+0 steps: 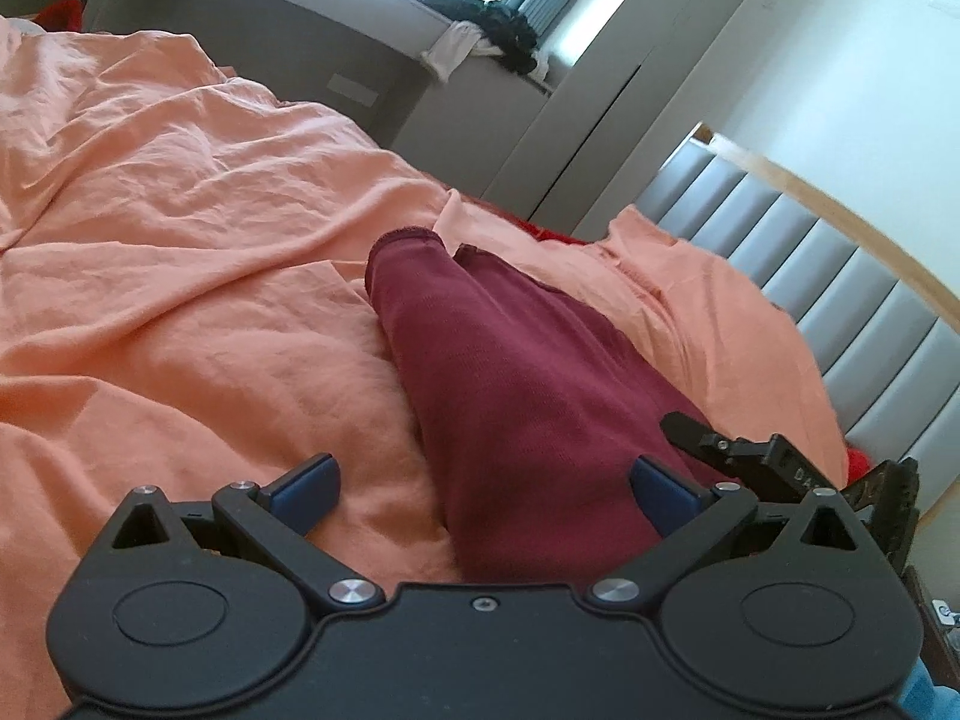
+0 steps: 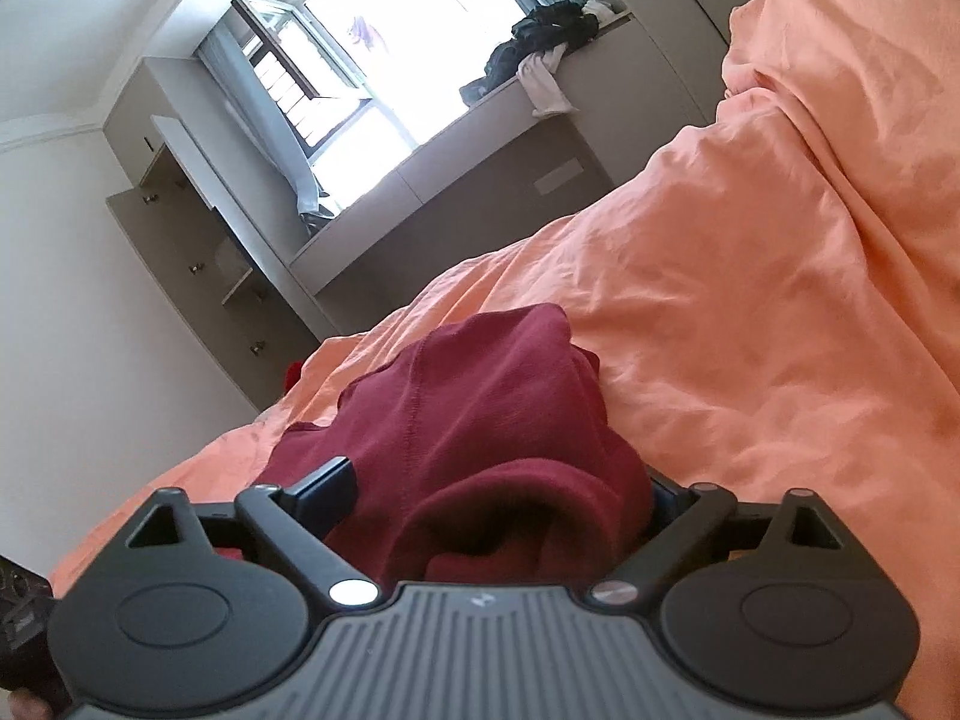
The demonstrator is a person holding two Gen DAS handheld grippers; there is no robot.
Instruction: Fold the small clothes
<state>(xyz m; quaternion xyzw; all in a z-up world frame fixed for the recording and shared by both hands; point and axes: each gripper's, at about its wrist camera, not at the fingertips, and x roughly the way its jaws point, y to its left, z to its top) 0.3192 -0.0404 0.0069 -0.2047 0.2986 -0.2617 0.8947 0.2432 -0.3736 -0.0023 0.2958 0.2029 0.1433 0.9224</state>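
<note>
Left wrist view: a long, soft maroon knit garment [image 1: 504,372] is laid on a rumpled peach bedsheet [image 1: 180,228], reaching between the widely spread left gripper [image 1: 483,483]. A padded grey headboard [image 1: 840,276] is seen beyond.

Right wrist view: bunched maroon cloth [image 2: 480,420] is seen between the widely parted right gripper [image 2: 501,492]; grip cannot be told.

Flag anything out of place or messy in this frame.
Dark clothes lie heaped on the window ledge, a pale piece hanging over its edge. The maroon garment lies bunched on the orange bedding.
</note>
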